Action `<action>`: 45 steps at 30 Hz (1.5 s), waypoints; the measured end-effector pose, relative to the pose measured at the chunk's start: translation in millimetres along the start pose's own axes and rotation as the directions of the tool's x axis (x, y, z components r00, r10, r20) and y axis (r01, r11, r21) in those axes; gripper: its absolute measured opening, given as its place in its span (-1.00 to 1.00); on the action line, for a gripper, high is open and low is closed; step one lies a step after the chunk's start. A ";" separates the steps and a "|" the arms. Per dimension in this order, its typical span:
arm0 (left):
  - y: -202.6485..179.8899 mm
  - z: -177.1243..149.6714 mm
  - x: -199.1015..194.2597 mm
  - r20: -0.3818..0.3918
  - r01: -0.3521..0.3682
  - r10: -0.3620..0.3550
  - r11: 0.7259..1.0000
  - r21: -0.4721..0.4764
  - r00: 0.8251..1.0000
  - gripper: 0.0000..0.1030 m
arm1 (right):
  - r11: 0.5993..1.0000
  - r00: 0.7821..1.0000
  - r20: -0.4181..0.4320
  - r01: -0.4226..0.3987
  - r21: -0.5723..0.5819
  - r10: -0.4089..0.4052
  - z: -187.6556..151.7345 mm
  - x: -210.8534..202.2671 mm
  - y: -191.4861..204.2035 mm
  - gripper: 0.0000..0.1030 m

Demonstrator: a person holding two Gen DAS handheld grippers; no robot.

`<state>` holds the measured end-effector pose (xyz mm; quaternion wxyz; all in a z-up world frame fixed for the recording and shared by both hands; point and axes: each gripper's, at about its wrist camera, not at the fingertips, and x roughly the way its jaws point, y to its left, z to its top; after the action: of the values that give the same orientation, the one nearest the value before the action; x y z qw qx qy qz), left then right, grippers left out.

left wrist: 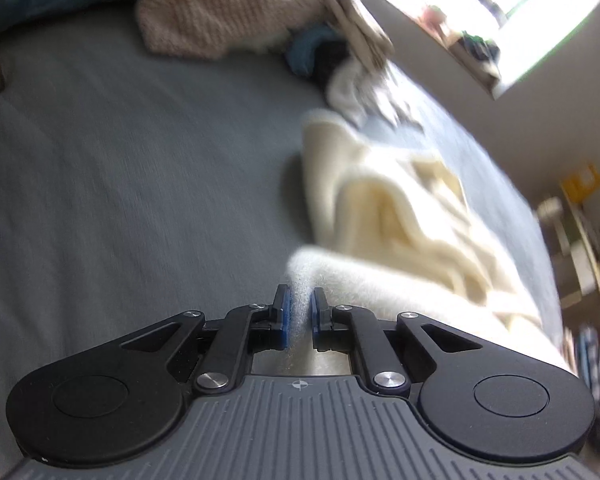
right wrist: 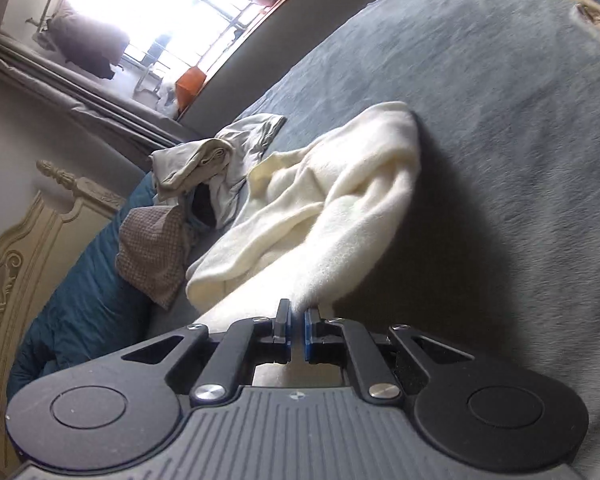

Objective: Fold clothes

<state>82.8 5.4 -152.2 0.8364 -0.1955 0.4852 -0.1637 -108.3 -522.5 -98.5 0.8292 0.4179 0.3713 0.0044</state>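
A cream fleece garment (left wrist: 396, 216) lies crumpled on the grey bed (left wrist: 120, 168), partly lifted off it. My left gripper (left wrist: 299, 312) is shut on one edge of this cream garment, the fabric pinched between its blue pads. In the right wrist view the same cream garment (right wrist: 332, 200) stretches up from the bed (right wrist: 500, 120) to my right gripper (right wrist: 297, 330), which is shut on another edge of it. The cloth hangs taut from both grips and casts a shadow on the sheet.
A beige knit sweater (left wrist: 220, 4) and mixed clothes (left wrist: 352, 68) lie at the far side of the bed. Grey-beige garments (right wrist: 216, 156), a checked cloth (right wrist: 152, 248) and a blue duvet (right wrist: 84, 304) sit near the carved headboard (right wrist: 16, 264). A bright window (right wrist: 172, 12) is behind.
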 end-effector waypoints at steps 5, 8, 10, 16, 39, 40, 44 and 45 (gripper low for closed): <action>-9.6 -39.3 12.3 -0.191 -0.005 0.019 0.997 0.072 0.981 -0.85 | 0.974 0.976 -0.075 0.212 0.077 -0.206 -3.1 25.9 -50.6 -0.89; -13.9 -55.2 17.4 -0.277 0.009 0.022 0.994 0.112 0.961 -0.84 | 0.938 0.947 -0.135 0.310 0.157 -0.290 -15.2 46.6 -81.6 -0.85; -15.9 -60.0 16.3 -0.307 0.032 0.014 0.989 0.145 0.952 -0.81 | 0.928 0.952 -0.130 0.300 0.221 -0.277 -21.3 44.4 -88.8 -0.64; -9.4 -70.8 13.4 -0.335 0.044 0.006 0.989 0.141 0.942 -0.35 | 0.926 0.950 -0.161 0.299 0.229 -0.267 -44.6 32.7 -83.0 0.05; -5.0 -70.9 44.8 -0.302 0.070 -0.014 0.982 0.176 0.953 -0.34 | 0.991 0.990 -0.047 0.135 0.001 -0.134 37.2 201.1 97.2 0.32; -1.6 -71.3 47.5 -0.309 0.069 -0.014 0.983 0.167 0.951 -0.34 | 0.981 0.982 -0.012 0.189 0.030 -0.189 45.1 206.2 86.3 0.32; 9.9 -68.7 54.7 -0.330 0.092 -0.048 0.989 0.120 0.943 -0.34 | 0.953 0.953 0.072 0.287 0.094 -0.294 72.7 226.4 47.6 0.32; 11.6 -68.6 56.7 -0.334 0.095 -0.054 0.989 0.109 0.941 -0.34 | 0.952 0.954 0.067 0.285 0.107 -0.293 78.6 234.4 38.2 0.32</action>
<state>50.7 -22.3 -231.3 0.7469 -0.1316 0.5996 -0.2555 121.7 -477.4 -185.9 0.8142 0.3985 0.3940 -0.1521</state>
